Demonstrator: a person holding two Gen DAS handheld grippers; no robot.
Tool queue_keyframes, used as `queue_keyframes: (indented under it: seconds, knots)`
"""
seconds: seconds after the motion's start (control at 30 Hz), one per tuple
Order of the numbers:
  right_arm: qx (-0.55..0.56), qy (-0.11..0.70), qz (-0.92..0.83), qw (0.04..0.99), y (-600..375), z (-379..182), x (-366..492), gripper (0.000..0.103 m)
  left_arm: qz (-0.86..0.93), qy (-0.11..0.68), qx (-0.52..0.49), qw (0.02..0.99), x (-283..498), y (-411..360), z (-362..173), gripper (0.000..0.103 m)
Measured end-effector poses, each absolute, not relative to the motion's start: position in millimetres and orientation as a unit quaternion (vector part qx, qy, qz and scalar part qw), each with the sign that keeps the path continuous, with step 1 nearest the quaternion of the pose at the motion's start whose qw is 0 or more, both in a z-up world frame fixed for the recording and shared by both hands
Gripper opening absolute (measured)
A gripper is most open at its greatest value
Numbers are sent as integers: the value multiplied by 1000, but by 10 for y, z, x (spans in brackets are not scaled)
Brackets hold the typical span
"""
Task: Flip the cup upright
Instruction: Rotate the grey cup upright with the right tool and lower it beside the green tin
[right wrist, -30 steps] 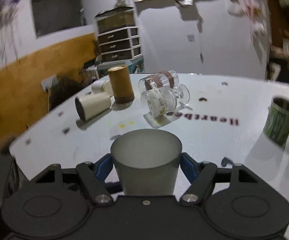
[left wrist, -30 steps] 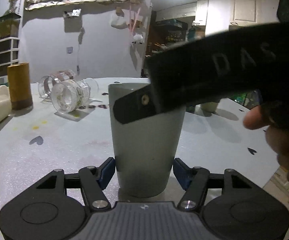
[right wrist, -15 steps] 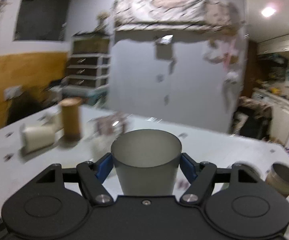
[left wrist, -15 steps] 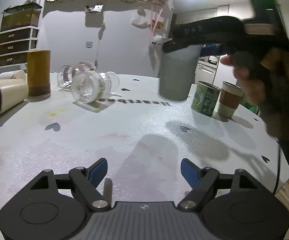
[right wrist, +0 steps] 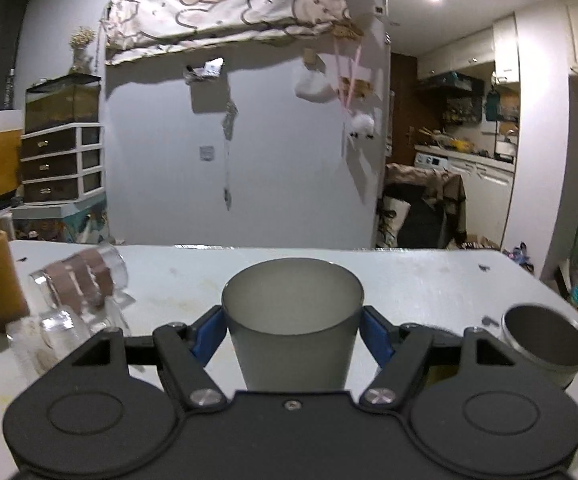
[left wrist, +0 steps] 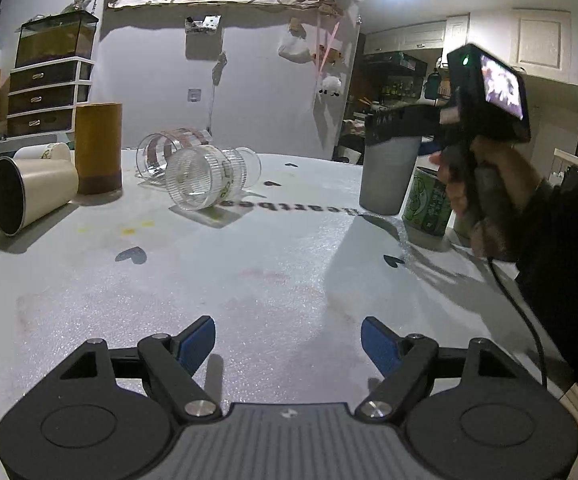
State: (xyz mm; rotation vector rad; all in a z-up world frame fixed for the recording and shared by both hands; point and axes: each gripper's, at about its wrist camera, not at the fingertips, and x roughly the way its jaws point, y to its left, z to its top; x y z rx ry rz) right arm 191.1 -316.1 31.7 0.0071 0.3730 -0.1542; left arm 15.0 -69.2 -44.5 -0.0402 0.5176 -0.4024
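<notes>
Grey cup (right wrist: 293, 324) upright, axis vertical, mouth up, clamped by right gripper (right wrist: 293, 334); now lowered to table (left wrist: 249, 264). Left gripper (left wrist: 289, 340) spread, empty, unchanged.

Table print: dark lettering on the white tabletop (left wrist: 289, 264), seen upside down and partly hidden by the ribbed glass jar (left wrist: 205, 179) and the grey cup (left wrist: 387, 176); it seems to begin "Heartbe", the rest unreadable.
Green can (left wrist: 429, 204): a printed pattern, no legible words.
Right gripper arm (left wrist: 403, 124): raised letters, too blurred to read.
</notes>
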Motion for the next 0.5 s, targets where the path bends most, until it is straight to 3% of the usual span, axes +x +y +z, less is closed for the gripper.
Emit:
queue_keyframes:
  seconds: [0.5]
  knots:
    - [31, 204, -82, 975, -3265, 224, 1886, 75, -197, 252, -13, 947, 160, -734, -418, 81]
